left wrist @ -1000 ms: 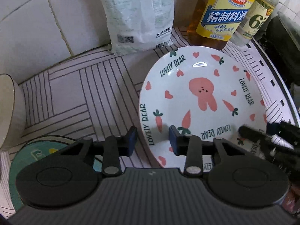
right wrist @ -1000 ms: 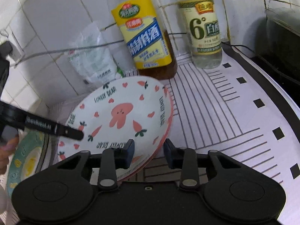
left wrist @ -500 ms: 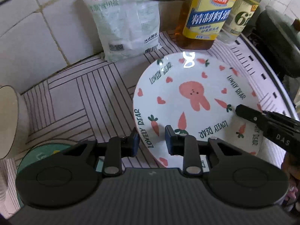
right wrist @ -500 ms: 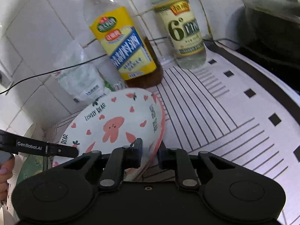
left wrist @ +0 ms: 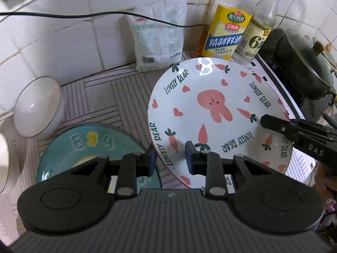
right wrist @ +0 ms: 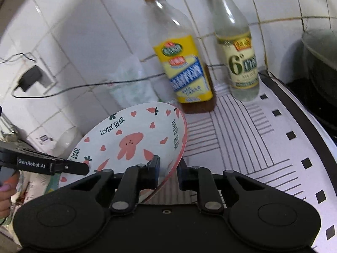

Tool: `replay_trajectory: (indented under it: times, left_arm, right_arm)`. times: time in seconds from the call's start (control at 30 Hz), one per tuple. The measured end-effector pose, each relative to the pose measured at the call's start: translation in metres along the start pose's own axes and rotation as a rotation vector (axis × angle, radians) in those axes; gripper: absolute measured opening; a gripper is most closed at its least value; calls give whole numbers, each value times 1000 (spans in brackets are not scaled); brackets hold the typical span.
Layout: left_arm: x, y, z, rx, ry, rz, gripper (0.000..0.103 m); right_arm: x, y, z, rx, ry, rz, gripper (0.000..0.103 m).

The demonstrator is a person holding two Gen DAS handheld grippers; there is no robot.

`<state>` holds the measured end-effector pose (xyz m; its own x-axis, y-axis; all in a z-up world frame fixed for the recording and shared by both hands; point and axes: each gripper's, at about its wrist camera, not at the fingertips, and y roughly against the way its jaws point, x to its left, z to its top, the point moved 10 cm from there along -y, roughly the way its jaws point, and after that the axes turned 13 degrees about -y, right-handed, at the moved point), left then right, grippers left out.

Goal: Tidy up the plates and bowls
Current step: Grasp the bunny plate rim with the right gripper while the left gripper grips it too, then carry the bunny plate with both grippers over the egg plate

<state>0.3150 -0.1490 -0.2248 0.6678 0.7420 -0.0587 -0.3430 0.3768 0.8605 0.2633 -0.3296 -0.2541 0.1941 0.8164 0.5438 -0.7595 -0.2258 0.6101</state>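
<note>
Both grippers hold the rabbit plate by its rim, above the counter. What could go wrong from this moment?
1. The plate is tilted and held only at two rim points by the left gripper and right gripper; it may slip.
2. The two bottles stand just behind it; a swing could knock them.
3. Lowered carelessly, it may strike the teal plate or the white bowl.

A yellow-labelled bottle point(left wrist: 226, 29) and a clear bottle point(left wrist: 258, 27) stood touching against the tiled wall. A white bag point(left wrist: 158, 35) leaned nearby; a lidded pot point(left wrist: 305, 63) sat farther right.
</note>
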Motion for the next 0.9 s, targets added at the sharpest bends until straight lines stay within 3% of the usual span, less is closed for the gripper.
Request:
replay_trajectory:
  times: [0.27, 0.53, 0.9]
  left_arm:
    - [15, 43, -31, 8, 85, 27, 26]
    - [36, 89, -57, -37, 175, 57, 26]
    - [70, 104, -98, -37, 317, 105, 26]
  right_arm:
    - [41, 21, -11, 33, 83, 57, 22]
    - [82, 32, -14, 96, 142, 136, 22]
    - [126, 8, -31, 216, 196, 231, 22]
